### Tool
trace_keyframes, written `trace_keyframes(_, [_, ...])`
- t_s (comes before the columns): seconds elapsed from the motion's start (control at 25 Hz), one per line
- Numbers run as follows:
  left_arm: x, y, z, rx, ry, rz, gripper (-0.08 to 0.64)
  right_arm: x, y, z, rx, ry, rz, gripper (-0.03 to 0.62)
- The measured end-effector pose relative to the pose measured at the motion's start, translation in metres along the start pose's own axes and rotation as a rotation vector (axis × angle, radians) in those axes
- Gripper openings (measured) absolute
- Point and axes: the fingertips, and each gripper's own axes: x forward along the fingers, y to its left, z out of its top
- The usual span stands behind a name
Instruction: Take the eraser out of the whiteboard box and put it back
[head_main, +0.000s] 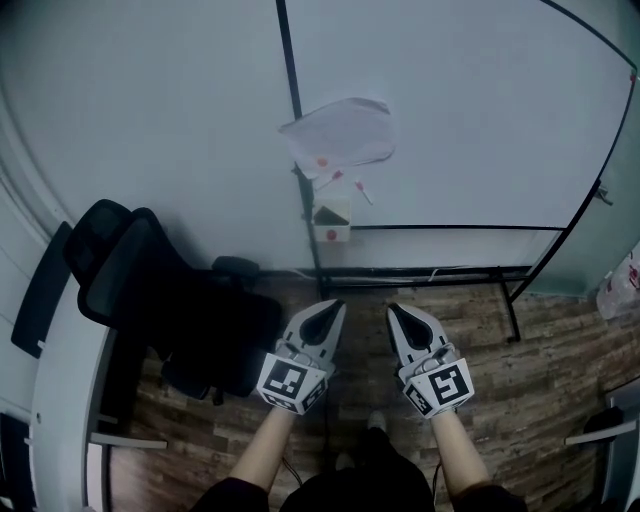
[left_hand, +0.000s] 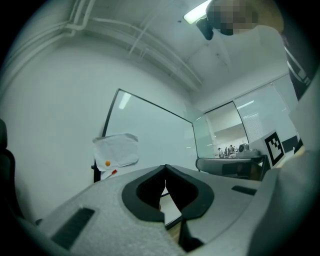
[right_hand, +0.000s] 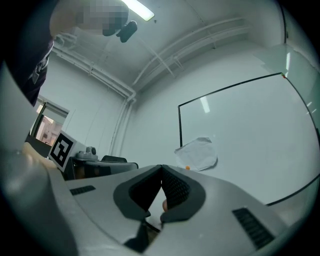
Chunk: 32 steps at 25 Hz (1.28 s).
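Head view: whiteboard box (head_main: 333, 220) contents small, indistinct.

Whiteboard (head_main: 450, 120) on black stand (head_main: 430, 271) carries the whiteboard box (head_main: 333, 218) and a paper sheet (head_main: 340, 135) (crumpled); stand sits on wood-plank floor (head_main: 560, 375), beside office chair (head_main: 180, 310).

Closed right hand-held gripper (right_hand: 161, 169) faces a whiteboard (right_hand: 250, 135).

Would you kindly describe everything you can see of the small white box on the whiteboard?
The white box is small, open-topped and looks like plastic. It hangs upright at the whiteboard's lower left corner, beside the black frame post and under a crumpled paper sheet. A red dot marks its front, and something dark sits inside.
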Motion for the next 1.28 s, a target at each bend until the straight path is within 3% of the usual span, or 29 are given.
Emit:
trace_keyframes(0.56, [0.114, 0.038, -0.014, 0.036, 0.028, 0.086, 0.005, 0.066, -0.107, -0.013, 0.048, -0.023, 0.086, 0.003])
trace_keyframes(1.28, [0.148, 0.107, -0.052, 0.045, 0.101, 0.158, 0.005, 0.142, -0.133, -0.059, 0.112, 0.002, 0.167, 0.003])
